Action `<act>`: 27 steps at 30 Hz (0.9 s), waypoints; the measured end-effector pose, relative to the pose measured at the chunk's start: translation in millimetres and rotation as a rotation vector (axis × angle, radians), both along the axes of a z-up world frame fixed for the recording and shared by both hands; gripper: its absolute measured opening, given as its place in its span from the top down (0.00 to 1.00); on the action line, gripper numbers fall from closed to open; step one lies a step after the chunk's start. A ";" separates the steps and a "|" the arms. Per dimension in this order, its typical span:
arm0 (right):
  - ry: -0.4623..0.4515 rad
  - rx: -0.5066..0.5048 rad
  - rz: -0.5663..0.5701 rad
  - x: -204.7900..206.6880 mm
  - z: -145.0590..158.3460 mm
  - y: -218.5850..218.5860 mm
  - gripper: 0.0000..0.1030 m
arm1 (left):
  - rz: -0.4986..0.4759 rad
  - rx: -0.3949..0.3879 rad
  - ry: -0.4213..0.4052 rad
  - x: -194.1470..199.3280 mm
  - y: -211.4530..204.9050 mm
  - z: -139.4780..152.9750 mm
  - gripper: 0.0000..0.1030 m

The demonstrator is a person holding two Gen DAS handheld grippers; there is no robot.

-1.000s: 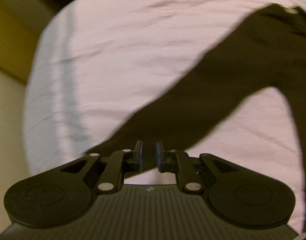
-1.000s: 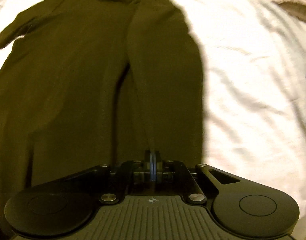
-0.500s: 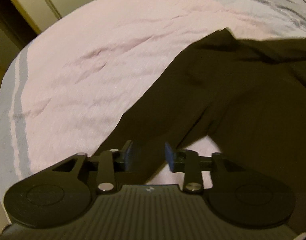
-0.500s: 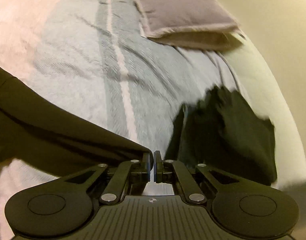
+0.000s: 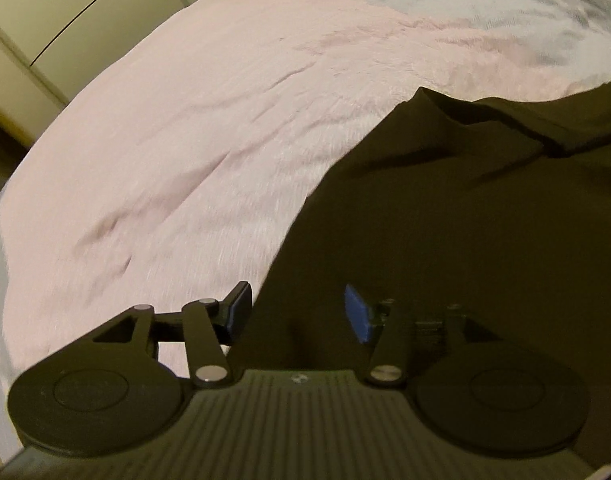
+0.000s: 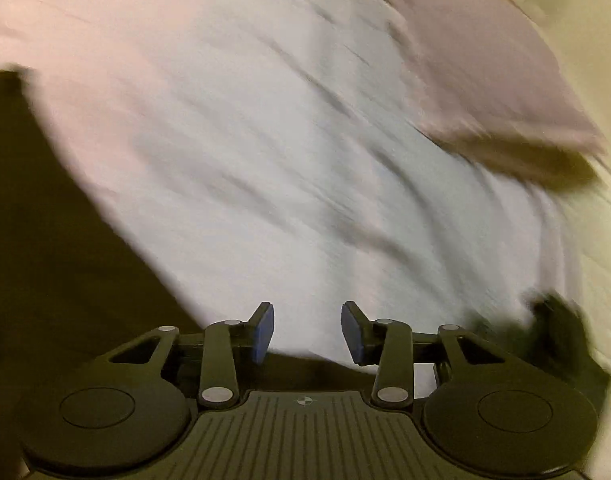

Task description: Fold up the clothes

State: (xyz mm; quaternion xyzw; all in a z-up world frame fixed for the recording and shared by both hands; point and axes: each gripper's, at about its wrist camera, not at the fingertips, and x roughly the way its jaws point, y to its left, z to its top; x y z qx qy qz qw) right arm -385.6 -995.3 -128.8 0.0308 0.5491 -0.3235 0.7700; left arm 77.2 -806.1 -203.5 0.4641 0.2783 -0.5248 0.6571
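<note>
Dark garment lying nearer the left gripper, on the bed.
Both grippers are gaping wide, holding nothing; the right gripper is facing bare bedding, garment at its left.

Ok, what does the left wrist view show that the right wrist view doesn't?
Only the left wrist view: cabinet doors beyond the bed, a folded-over ridge on the dark garment, and the open left gripper. Only the right: a pillow, a second dark bundle, and the open right gripper, all blurred. Both: the pale bedspread and the dark garment.
</note>
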 end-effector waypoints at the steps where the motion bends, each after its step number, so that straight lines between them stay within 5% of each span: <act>1: -0.032 0.007 0.071 11.9 -3.2 13.7 0.56 | -0.013 0.002 -0.002 2.8 -9.6 -6.8 0.53; 6: -0.112 0.067 0.474 82.4 -59.2 68.9 0.39 | -0.070 0.005 0.048 19.6 -43.2 -42.9 0.53; 9: -0.079 0.058 0.545 101.9 -84.3 69.1 0.39 | -0.092 0.011 0.069 27.0 -46.5 -60.6 0.53; 11: -0.053 0.049 0.578 112.6 -99.5 66.8 0.39 | -0.106 0.020 0.101 29.5 -43.8 -65.0 0.71; 12: -0.040 0.045 0.595 117.9 -107.1 65.6 0.45 | -0.115 0.027 0.113 30.0 -42.4 -66.7 0.91; 13: -0.027 0.041 0.611 123.3 -114.7 64.4 0.57 | -0.128 0.033 0.107 28.6 -40.3 -65.8 0.96; 14: -0.014 0.037 0.628 128.7 -122.3 63.2 0.83 | -0.140 0.024 0.093 26.5 -36.8 -62.0 0.97; 15: -0.001 0.033 0.644 134.0 -129.9 62.0 0.91 | -0.147 0.010 0.083 25.2 -33.0 -57.1 0.97; 22: -0.140 0.018 0.520 143.6 -48.3 -15.1 0.96 | -0.034 -0.157 0.103 50.2 -1.0 11.0 0.97; 27: -0.137 0.059 0.551 205.7 -71.0 -66.2 0.95 | 0.095 -0.121 0.087 77.4 -10.0 -4.3 0.97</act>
